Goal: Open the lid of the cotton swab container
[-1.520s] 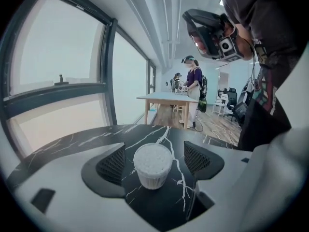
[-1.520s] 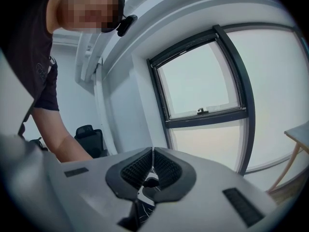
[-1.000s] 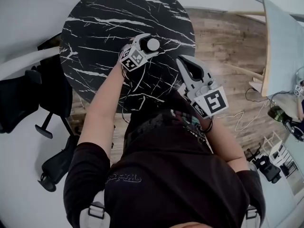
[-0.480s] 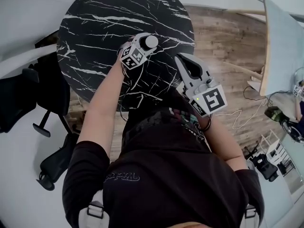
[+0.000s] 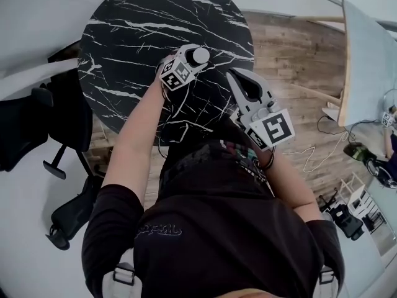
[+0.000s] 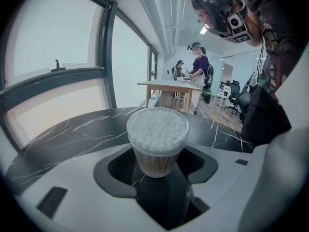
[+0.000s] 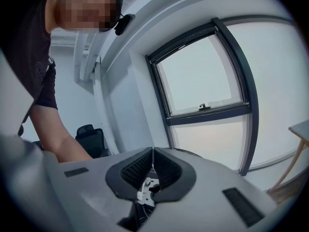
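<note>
Two jaws of the left gripper (image 5: pixel 193 61) clasp the clear, full cotton swab container (image 6: pixel 157 134) on the black marble table (image 5: pixel 136 36). Right gripper (image 5: pixel 236 79) hovers nearer, right of it, jaws together and empty.

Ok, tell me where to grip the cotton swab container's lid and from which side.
Probably the lid by its round rim, from above, jaws across it: the cotton swab container stands upright, its top clear above the left gripper, whose jaws hold the lower body.

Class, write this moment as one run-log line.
left gripper: gripping cotton swab container | lid: appears on | right gripper: shut, empty
</note>
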{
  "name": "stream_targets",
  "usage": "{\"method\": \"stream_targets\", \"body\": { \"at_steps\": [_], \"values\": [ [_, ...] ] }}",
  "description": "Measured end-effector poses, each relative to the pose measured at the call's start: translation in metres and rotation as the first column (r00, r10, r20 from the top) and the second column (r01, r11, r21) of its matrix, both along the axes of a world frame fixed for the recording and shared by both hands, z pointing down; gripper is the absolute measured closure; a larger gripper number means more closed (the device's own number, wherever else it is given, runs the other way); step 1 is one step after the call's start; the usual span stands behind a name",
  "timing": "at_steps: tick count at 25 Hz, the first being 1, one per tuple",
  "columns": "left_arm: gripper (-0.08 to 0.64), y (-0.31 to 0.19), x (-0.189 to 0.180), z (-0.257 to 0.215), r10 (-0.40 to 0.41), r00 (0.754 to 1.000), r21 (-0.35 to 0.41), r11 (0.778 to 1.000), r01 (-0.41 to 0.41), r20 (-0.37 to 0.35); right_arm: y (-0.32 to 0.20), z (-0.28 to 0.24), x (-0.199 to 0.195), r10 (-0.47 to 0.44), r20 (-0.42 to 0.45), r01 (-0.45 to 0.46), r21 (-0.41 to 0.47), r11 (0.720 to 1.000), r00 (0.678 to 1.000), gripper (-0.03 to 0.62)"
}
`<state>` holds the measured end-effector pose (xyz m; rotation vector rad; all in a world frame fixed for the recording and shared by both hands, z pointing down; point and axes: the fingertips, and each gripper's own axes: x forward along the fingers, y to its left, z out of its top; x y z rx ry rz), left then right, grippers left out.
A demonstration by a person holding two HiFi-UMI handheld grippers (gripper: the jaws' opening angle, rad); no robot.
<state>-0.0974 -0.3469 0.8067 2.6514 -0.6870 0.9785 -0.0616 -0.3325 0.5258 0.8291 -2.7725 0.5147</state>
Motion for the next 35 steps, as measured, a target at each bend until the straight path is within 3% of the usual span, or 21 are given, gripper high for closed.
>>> {"method": "stream_targets", "body": {
  "at_steps": [9, 13, 20, 28, 35],
  "values": [
    [0.295, -0.004, -0.013, -0.045, -0.045, 0.999, 0.017, 0.999, 0.045, 0.004, 0.012, -0.019, -0.008, -0.003, 0.02, 0.002, 0.047, 0.999, 1.0, 0.569],
    [0.295, 0.009, -0.014, -0.077, -0.046, 0.998, -0.001, 0.999, 0.046, -0.037, 0.024, -0.032, -0.012, 0.0, 0.025, -0.001, 0.073, 0.997, 1.0, 0.569],
    [0.295, 0.047, -0.015, -0.139, 0.012, 0.999, 0.037, 0.999, -0.011, -0.033, 0.05, -0.05, -0.019, -0.006, 0.028, 0.002, 0.124, 0.992, 1.0, 0.569],
    [0.295, 0.106, -0.022, -0.221, 0.032, 0.999, -0.02, 0.999, -0.032, -0.029, 0.09, -0.076, -0.026, -0.031, 0.05, 0.021, 0.183, 0.983, 0.998, 0.569],
    [0.295, 0.136, -0.028, -0.27, 0.073, 0.997, 0.014, 0.997, -0.073, -0.017, 0.12, -0.099, -0.038, -0.029, 0.074, 0.011, 0.237, 0.972, 0.997, 0.569]
  ]
}}
